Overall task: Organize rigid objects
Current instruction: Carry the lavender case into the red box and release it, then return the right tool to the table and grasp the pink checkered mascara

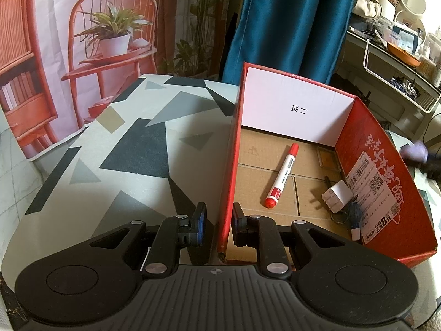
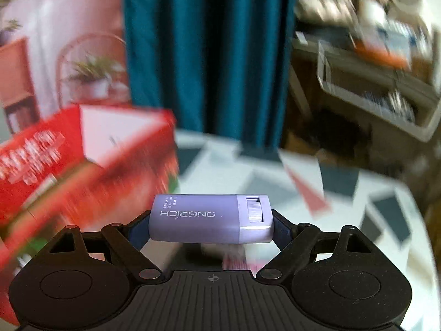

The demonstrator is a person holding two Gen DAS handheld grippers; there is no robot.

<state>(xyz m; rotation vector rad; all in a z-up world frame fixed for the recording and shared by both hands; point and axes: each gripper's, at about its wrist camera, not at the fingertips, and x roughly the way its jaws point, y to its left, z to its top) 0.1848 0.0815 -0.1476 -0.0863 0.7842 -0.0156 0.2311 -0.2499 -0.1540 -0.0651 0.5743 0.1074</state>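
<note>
The right hand-held gripper (image 2: pixel 211 222) is holding a lavender plastic case (image 2: pixel 210 218) crosswise, its fingers spread wide and its blue pads (image 2: pixel 281 230) pressing on the two short ends; the case is hanging in the air above the patterned desk (image 2: pixel 358 193), with the red cardboard box (image 2: pixel 82 165) lying at about 9 o'clock from it in the right wrist view. Judging by its look, the case is rigid, light and smooth-skinned, so it is likely behaving as a slippery load: the end-to-end grip is giving the longest span but only small contact faces, and a grasp across the flat long sides near the middle would probably be steadier. The ribbed wheel (image 2: pixel 255 209) near one end appears to be a moving part and is best kept clear of the pads. The left hand-held gripper (image 1: pixel 219 222) is standing nearly closed, straddling the near wall of the box (image 1: pixel 228 165) and clamping it; thin cardboard of this kind is likely flexing under load, so the clamp is probably serving to steady the box. Inside the box, a red marker (image 1: pixel 282 176) is lying near the centre, a white charger plug (image 1: pixel 337 196) at 4 o'clock from it, and a small flat yellow tin (image 1: pixel 328 160) at 2 o'clock. Free floor is remaining at about 10 o'clock from the marker for setting the case down.
</note>
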